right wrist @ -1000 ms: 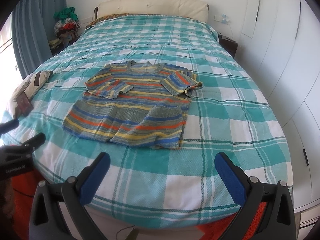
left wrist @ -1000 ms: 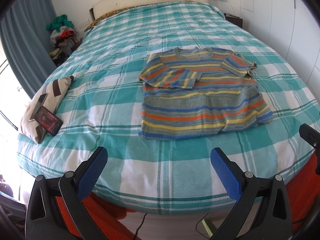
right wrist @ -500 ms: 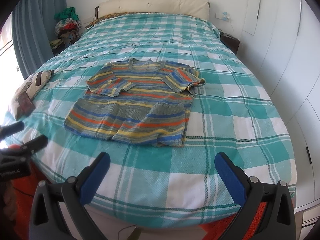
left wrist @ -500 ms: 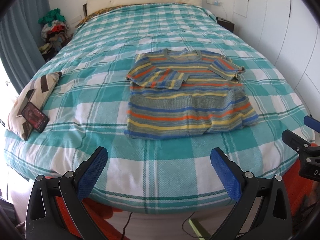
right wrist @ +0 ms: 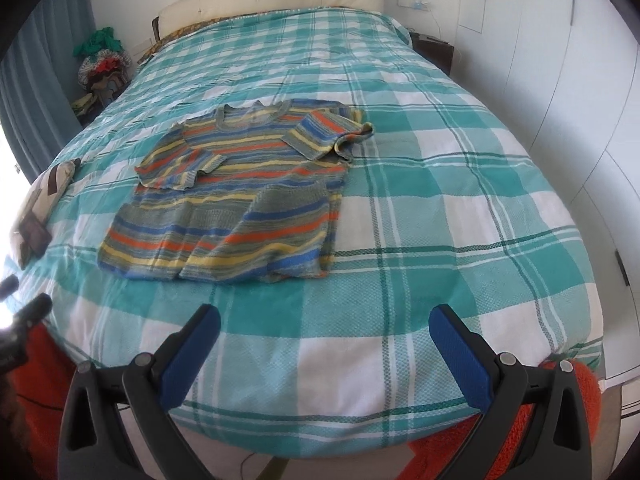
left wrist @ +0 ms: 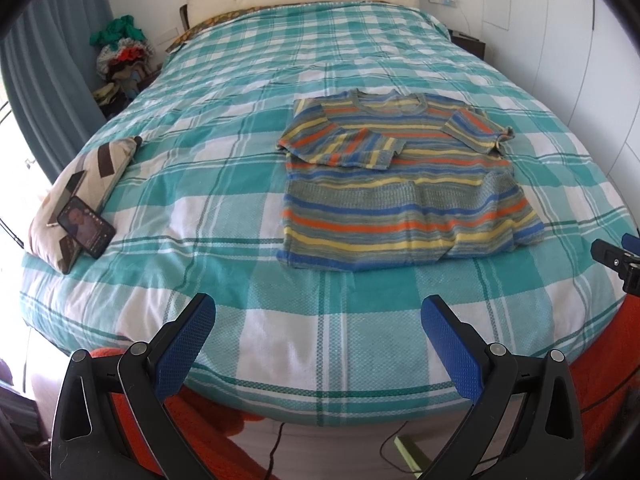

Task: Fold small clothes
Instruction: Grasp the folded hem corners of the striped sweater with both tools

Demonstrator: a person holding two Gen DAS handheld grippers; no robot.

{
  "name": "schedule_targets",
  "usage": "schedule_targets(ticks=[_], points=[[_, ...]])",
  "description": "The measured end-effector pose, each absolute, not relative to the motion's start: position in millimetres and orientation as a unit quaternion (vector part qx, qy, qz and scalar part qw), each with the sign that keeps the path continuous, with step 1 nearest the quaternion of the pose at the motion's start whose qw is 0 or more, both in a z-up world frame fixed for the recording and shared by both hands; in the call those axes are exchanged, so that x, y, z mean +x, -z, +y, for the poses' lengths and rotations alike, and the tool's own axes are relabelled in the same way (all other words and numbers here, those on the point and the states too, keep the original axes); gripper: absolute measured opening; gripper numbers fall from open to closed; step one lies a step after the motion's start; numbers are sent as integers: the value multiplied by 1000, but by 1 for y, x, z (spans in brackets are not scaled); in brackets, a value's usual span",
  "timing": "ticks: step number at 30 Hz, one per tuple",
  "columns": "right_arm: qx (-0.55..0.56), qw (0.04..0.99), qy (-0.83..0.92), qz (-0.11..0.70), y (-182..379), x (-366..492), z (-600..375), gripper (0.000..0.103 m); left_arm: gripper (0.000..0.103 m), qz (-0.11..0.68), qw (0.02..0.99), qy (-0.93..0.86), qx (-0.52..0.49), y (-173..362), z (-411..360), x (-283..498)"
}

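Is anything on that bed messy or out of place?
Mostly tidy. The striped sweater lies flat with both sleeves folded in, but the sleeve on the wardrobe side is bunched at its cuff and sticks out past the body. A phone is propped on the small cushion.

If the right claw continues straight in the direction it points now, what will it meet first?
Probably the checked bedspread. The right claw is open, empty and aimed down over the near edge of the bed. The striped sweater lies farther on and to the left, so the claw likely misses it, though fisheye depth is uncertain.
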State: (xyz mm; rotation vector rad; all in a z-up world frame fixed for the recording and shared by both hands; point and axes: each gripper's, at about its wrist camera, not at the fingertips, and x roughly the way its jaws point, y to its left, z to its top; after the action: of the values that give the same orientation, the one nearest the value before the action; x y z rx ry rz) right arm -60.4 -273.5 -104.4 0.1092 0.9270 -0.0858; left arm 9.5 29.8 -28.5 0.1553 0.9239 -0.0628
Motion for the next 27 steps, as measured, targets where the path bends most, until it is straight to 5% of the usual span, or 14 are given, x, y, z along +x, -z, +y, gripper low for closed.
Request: schedule_targets(ticks=[5,12,15,18,19,27], points=[[57,893,-36,445,117,-8,-289,102,103,484,869,91,49,58,51,68],[63,859,-66,504,170,100,-307,71,99,528,841,109,41,106,60,154],[52,848,-100,518,184,122,-300,50,71,545,829,120,47,118,54,167],[29,840,-118,529,189,126,-289,5,24,553,820,135,60,121,48,167],[22,844,-121,522,183,122,-287,5,3,547,823,137,66,118,47,163],[-22,868,-240,435,98,27,-275,4,2,464,860,205,62,54,72,101]])
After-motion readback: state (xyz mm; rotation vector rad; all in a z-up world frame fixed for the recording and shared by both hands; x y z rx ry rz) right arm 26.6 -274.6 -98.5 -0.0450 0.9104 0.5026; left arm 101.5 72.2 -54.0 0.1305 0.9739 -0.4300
